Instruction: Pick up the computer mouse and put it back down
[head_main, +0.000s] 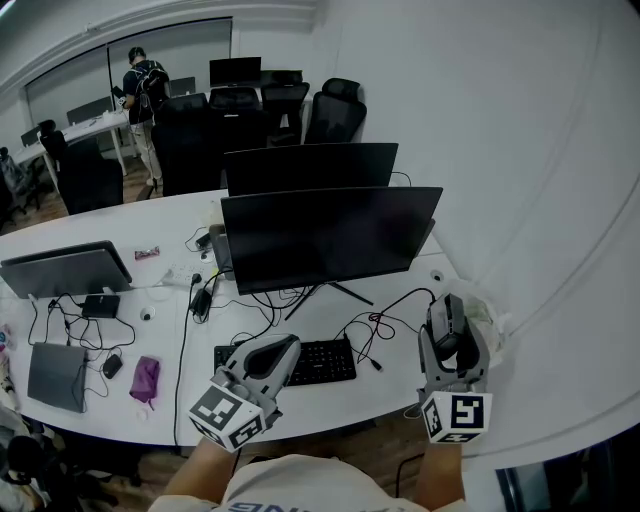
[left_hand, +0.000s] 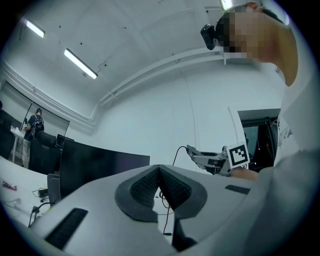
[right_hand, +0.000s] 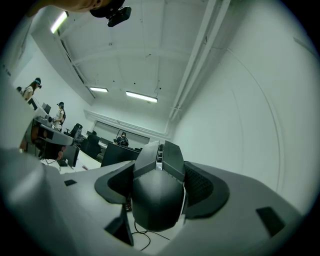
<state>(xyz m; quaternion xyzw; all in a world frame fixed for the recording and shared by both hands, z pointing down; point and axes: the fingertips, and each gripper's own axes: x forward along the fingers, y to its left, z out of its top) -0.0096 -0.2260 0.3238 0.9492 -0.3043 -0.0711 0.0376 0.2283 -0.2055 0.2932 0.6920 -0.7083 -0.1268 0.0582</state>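
A dark grey computer mouse (right_hand: 156, 187) sits clamped between the jaws of my right gripper (right_hand: 159, 186), nose pointing up and away. From the head view the mouse (head_main: 446, 324) is lifted above the desk's right end, held in the right gripper (head_main: 449, 335), its cable (head_main: 385, 322) trailing left toward the keyboard (head_main: 318, 362). My left gripper (head_main: 270, 357) hovers over the keyboard's left part. In the left gripper view its jaws (left_hand: 159, 186) are pressed together with nothing between them.
Two dark monitors (head_main: 330, 236) stand back to back behind the keyboard. A laptop (head_main: 62, 268), cables, a second small mouse (head_main: 112, 366) and a purple pouch (head_main: 146, 379) lie on the white desk (head_main: 180, 220) to the left. Office chairs and people stand beyond. A white wall (head_main: 540, 180) runs along the right.
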